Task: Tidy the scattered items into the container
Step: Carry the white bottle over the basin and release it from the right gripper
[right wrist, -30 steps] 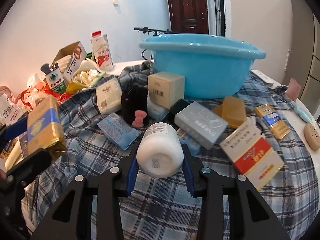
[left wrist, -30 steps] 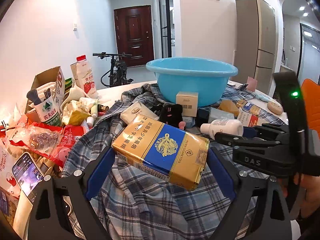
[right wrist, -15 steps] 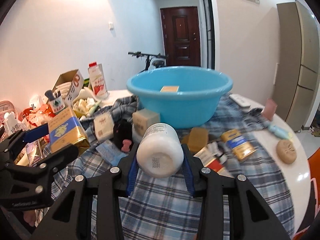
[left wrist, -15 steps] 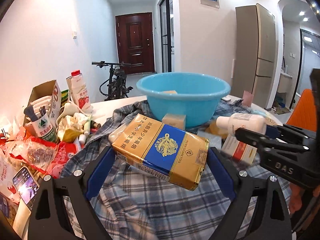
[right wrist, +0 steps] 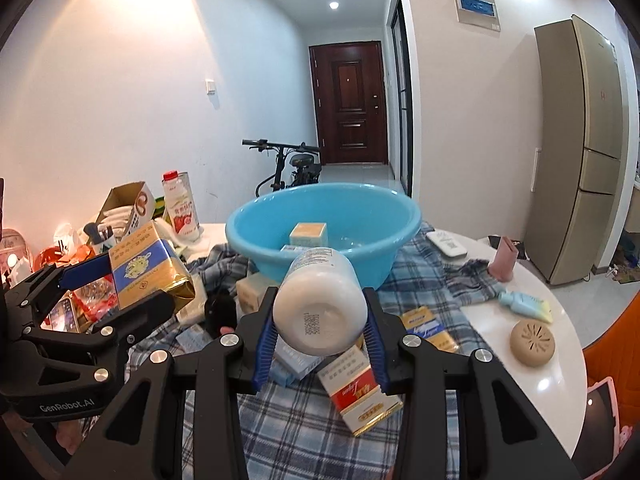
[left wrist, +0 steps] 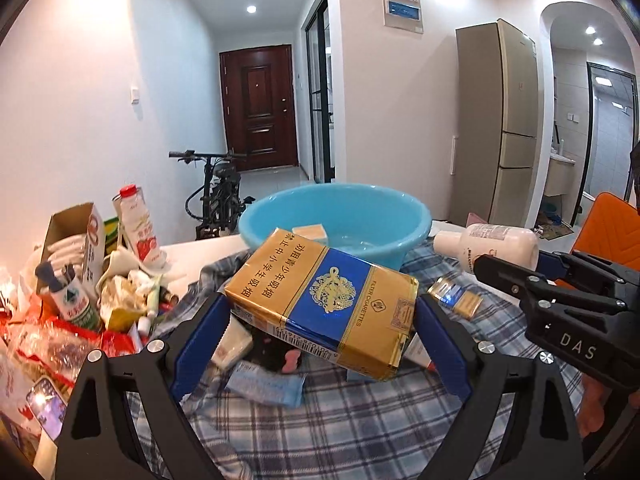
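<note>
My left gripper [left wrist: 320,332] is shut on a gold and blue cigarette carton [left wrist: 320,300], held above the plaid cloth [left wrist: 360,420] in front of the blue basin [left wrist: 336,220]. My right gripper [right wrist: 320,332] is shut on a white bottle [right wrist: 320,300], also lifted, just short of the basin [right wrist: 320,224]. Two small boxes [right wrist: 308,234] lie in the basin. In the left wrist view the right gripper [left wrist: 500,276] and the bottle [left wrist: 488,244] show at the right. In the right wrist view the left gripper [right wrist: 120,292] and the carton [right wrist: 148,272] show at the left.
Small boxes lie scattered on the cloth, among them a red and white one [right wrist: 360,396]. At the left stand a milk carton [left wrist: 138,228], an open cardboard box [left wrist: 72,236] and snack bags. On the white table [right wrist: 560,360] lie a tan round object [right wrist: 532,342] and a remote [right wrist: 446,244].
Both grippers have risen with their loads and moved towards the basin. The basin's inside now shows from above its rim.
</note>
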A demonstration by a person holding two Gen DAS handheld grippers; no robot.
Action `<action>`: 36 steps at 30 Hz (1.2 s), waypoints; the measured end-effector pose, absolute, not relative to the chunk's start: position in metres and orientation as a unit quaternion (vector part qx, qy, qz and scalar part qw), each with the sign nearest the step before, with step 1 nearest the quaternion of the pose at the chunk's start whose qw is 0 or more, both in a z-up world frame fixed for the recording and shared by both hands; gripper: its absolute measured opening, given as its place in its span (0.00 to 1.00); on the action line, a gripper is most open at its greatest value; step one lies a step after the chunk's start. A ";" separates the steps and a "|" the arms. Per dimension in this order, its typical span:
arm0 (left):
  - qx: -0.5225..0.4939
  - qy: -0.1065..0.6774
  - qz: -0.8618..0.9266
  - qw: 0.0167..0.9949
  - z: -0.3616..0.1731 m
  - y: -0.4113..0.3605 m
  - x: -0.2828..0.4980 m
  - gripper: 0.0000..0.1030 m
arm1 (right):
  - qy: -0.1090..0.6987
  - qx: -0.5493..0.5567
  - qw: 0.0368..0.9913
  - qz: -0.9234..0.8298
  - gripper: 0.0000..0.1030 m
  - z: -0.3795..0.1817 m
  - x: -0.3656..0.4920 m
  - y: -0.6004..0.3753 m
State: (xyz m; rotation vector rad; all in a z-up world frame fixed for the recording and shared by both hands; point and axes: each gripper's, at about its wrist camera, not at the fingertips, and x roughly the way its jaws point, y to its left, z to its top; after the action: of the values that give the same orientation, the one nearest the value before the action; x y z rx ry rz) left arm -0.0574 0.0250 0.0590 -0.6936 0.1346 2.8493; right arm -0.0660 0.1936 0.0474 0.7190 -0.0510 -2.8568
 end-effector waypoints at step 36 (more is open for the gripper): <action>-0.274 0.017 0.958 0.077 0.072 0.029 -0.227 0.89 | -0.012 0.260 0.100 -0.960 0.40 0.059 -0.230 0.181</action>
State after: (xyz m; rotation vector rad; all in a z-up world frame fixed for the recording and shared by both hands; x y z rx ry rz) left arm -0.2274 0.0285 0.0721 -0.8217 0.0497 2.8719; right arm -0.2305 0.1810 0.0587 0.7672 -0.0349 -2.8388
